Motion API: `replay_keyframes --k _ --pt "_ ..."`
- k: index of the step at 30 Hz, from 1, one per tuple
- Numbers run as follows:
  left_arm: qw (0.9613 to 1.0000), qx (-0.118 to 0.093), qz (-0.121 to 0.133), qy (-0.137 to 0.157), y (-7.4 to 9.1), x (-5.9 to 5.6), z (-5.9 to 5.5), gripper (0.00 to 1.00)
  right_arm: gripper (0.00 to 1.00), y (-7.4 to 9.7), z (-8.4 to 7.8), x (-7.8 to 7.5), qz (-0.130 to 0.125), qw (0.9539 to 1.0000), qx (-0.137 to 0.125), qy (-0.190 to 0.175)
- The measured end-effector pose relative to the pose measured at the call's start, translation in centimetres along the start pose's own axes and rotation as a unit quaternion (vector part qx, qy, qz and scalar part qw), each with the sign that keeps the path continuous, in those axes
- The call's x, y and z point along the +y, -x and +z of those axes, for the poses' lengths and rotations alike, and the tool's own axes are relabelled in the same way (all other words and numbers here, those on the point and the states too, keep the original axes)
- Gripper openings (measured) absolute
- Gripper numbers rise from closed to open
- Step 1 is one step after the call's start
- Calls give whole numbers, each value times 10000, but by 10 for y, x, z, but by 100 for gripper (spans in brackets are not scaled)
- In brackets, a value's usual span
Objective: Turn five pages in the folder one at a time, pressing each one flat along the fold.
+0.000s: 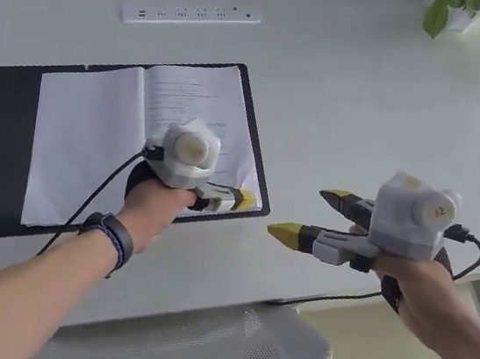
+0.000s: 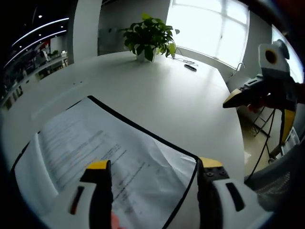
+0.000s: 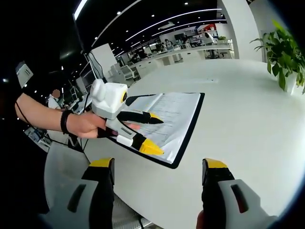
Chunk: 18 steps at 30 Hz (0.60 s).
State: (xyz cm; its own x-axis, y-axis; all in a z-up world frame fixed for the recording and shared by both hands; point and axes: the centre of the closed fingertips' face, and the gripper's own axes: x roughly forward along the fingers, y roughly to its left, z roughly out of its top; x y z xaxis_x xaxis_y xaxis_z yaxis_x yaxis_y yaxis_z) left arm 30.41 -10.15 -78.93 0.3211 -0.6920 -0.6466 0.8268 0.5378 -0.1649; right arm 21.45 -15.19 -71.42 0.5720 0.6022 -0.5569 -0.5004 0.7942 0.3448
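A black folder (image 1: 1, 113) lies open on the white table, with a blank left page and a printed right page (image 1: 197, 103). My left gripper (image 1: 239, 200) hovers open over the folder's near right corner. In the left gripper view its jaws (image 2: 154, 164) stand apart above the printed page (image 2: 95, 143) and the folder's black edge (image 2: 143, 131), with nothing held. My right gripper (image 1: 311, 214) is open over bare table to the right of the folder. In the right gripper view its own jaws (image 3: 157, 163) face the folder (image 3: 190, 124) and the left gripper (image 3: 154, 133).
A white power strip (image 1: 191, 15) lies at the back of the table (image 1: 366, 99). A potted plant (image 1: 474, 16) stands at the far right corner. A grey mesh chair back (image 1: 201, 343) sits below the table's near edge. A small dark object (image 2: 189, 67) lies beyond the plant.
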Motion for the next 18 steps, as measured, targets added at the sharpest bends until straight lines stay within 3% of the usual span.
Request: replay_keyframes --k 5,8,18 --pt "9997 97 224 -98 -5 5 -6 69 73 -3 1 -1 53 10000 33 1" --pt "9980 194 377 -466 -5 9 -9 65 72 -5 1 -2 80 10000 47 14" --pt "9976 151 383 -556 -4 11 -10 63 70 -16 4 -4 210 9997 82 34"
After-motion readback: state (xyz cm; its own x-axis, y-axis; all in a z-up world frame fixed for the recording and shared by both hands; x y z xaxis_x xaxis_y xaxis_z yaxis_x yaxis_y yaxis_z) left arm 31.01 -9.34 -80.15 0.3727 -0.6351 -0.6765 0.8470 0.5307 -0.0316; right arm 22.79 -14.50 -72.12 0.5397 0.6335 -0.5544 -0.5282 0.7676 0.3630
